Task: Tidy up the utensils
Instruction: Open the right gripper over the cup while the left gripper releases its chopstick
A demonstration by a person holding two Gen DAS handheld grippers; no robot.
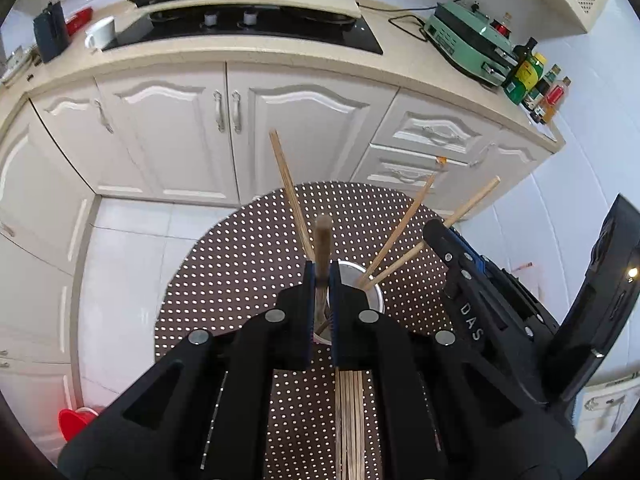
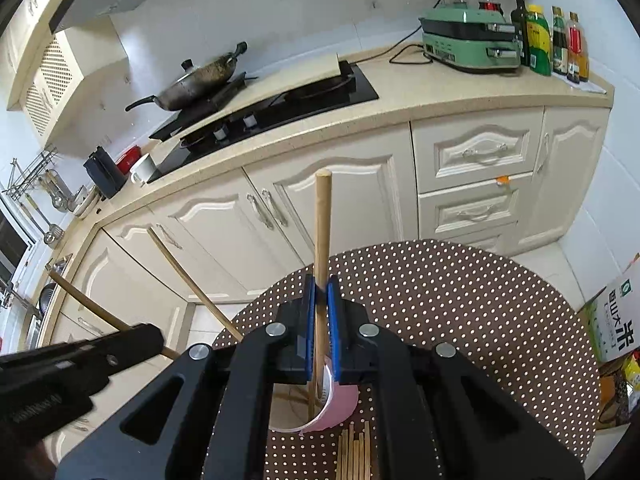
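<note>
Left hand-held gripper (image 1: 322, 280) is clamped shut on 1 chopstick (image 1: 322, 240), pinched low on the shaft, its lower end dipping inside the cup (image 1: 370, 300). Right hand-held gripper (image 2: 321, 292) is likewise closed on 1 chopstick (image 2: 322, 216), held upright with its tip reaching into the cup's (image 2: 340, 404) mouth. Other chopsticks (image 1: 394, 236) already lean out of the cup, and a flat row of loose ones (image 1: 350, 420) lies on the dotted tabletop (image 1: 240, 260) just on the near side of the cup. These sticks look light, stiff and smooth, so a grip near mid-shaft should stop them pivoting or slipping. Next to them the cup seems thin and light; a nudge from a descending stick could tip it.
</note>
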